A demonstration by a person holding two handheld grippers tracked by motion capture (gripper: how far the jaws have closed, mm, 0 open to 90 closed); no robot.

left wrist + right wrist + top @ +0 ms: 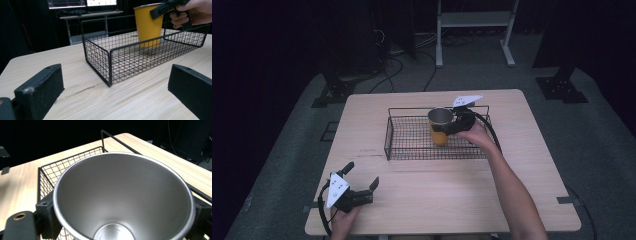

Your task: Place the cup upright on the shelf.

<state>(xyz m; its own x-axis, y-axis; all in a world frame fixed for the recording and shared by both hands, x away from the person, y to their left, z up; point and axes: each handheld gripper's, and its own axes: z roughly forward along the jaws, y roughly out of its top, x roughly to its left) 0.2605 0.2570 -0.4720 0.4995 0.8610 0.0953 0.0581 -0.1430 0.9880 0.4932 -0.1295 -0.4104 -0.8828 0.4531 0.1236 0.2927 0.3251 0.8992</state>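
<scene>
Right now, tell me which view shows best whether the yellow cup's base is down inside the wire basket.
The left gripper view: it shows the yellow cup side-on, base low inside the wire basket. The high view gives it small from above. The right gripper view looks into its steel interior, between the right gripper's jaws.

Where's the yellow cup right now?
In the high view the yellow cup stands upright inside the wire basket, right of its middle, with the right gripper clamped on its rim.

Dim, bluish high view with black surroundings; both gripper views are brighter, soft-focused, with little shadow.
</scene>
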